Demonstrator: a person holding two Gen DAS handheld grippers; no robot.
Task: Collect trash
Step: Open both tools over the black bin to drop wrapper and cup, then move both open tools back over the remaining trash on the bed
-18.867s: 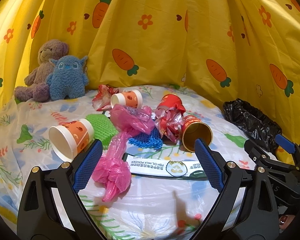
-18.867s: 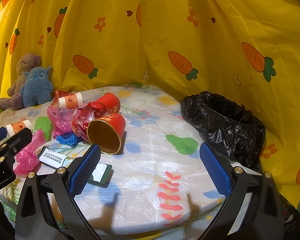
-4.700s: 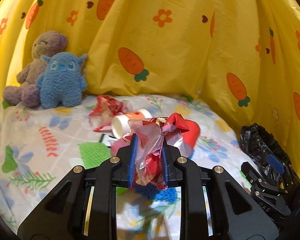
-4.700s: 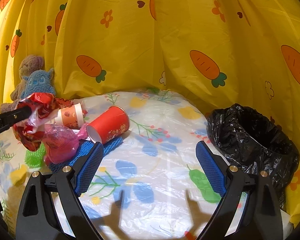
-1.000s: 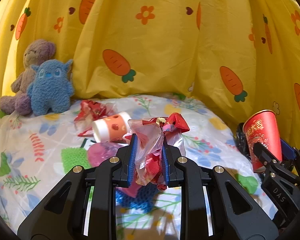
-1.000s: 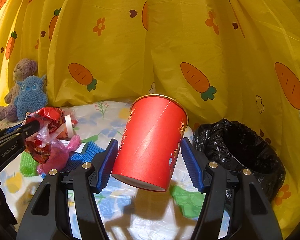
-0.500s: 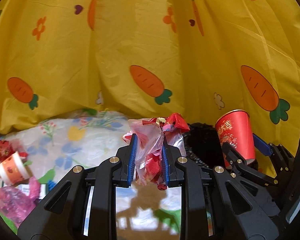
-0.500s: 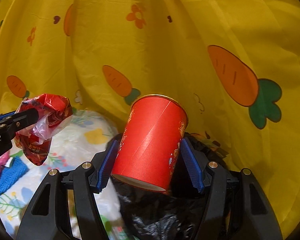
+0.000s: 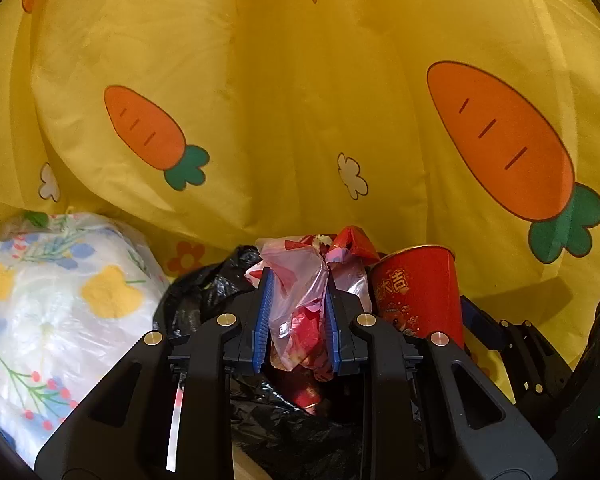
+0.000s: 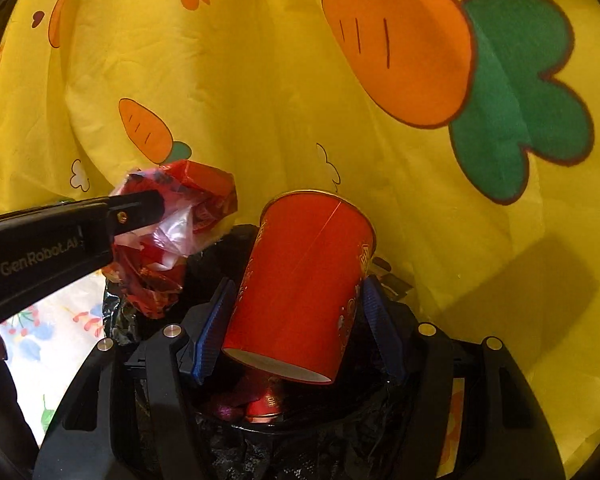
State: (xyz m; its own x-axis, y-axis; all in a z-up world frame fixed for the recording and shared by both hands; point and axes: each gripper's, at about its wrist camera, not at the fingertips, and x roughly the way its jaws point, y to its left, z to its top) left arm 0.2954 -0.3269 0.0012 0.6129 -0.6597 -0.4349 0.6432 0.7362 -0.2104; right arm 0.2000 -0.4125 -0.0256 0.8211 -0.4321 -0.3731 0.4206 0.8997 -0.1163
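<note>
Kid's room/play corner – carrot-print curtain, floral sheet.

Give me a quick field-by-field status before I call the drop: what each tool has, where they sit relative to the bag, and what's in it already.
left tool: shut on crumpled red wrapper
right tool: shut on red paper cup, tilted, mouth up
trash bag: black, open, right below both tools
bag contents: red and purple scraps visible, hard to identify
backdrop: yellow carrot-print curtain
to the left: floral cover
</note>
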